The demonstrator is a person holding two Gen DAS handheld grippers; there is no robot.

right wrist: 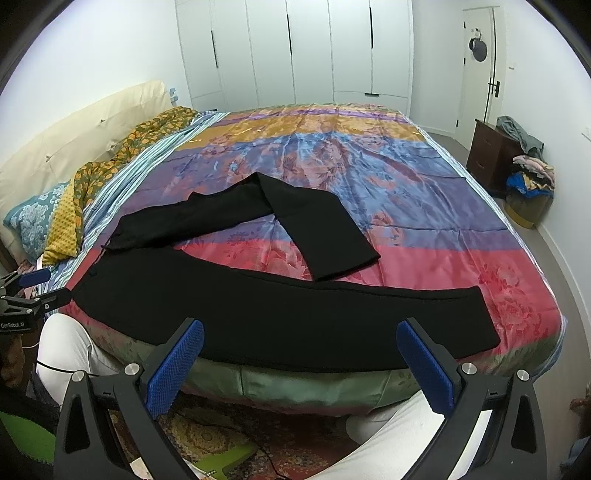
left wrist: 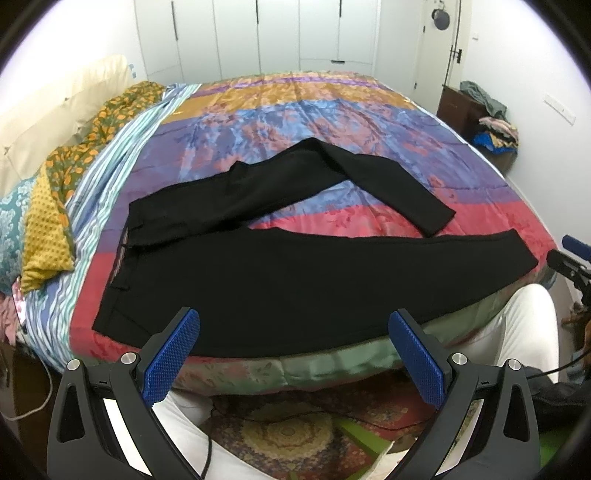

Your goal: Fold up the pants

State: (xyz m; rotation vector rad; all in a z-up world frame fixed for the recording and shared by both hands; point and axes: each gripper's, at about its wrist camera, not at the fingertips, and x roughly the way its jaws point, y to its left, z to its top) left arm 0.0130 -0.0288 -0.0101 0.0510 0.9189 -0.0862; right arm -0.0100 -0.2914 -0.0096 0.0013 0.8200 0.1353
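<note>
My left gripper [left wrist: 293, 352] and right gripper [right wrist: 300, 360] hover with jaws wide and empty over the bed [right wrist: 303, 387] edge, black pants [left wrist: 280, 280] sprawled there, legs splayed, so slippery satin could skew my fold.

Only readable text: white lettering "GenRobot.AI" on black body of left gripper [right wrist: 22, 291], seen at left edge of right wrist view, below its blue pad
Waistband lining of black pants [left wrist: 280, 280] shows patterned strip in left wrist view; any lettering there too small to read
Small plate on white door [right wrist: 476, 31] in right wrist view: marks blurred, unreadable
No numbers, brand tags or signs legible on bedspread [left wrist: 332, 122], wardrobe doors or wall plates
</note>
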